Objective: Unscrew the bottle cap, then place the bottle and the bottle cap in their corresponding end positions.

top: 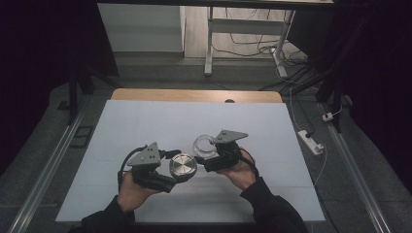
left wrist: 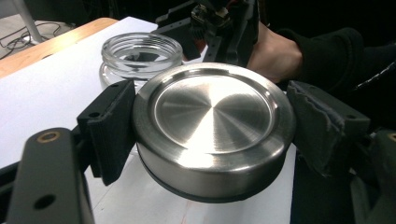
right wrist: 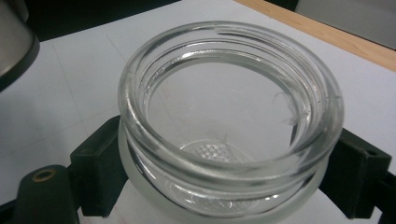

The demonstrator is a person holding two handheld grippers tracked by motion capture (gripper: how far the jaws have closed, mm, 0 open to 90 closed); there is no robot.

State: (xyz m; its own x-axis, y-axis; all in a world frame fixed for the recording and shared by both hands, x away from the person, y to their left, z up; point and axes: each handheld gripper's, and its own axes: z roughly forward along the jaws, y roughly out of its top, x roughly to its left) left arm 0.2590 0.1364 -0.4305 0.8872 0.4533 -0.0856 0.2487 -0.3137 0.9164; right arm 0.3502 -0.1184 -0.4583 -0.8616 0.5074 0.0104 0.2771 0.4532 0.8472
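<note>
White sheet over a wooden desk (top: 145,94), dark room w/ cables on the floor beyond. Nearest the person, left gripper (top: 167,170) has its jaws clamped on the steel lid (left wrist: 212,128), one pad on each side of the rim, lid roughly level and held just above the sheet. Just past it & to the right, right gripper (top: 209,158) has its jaws closed on the open glass jar (right wrist: 229,121) below its threaded neck, jar upright, close beside the lid but not touching.
</note>
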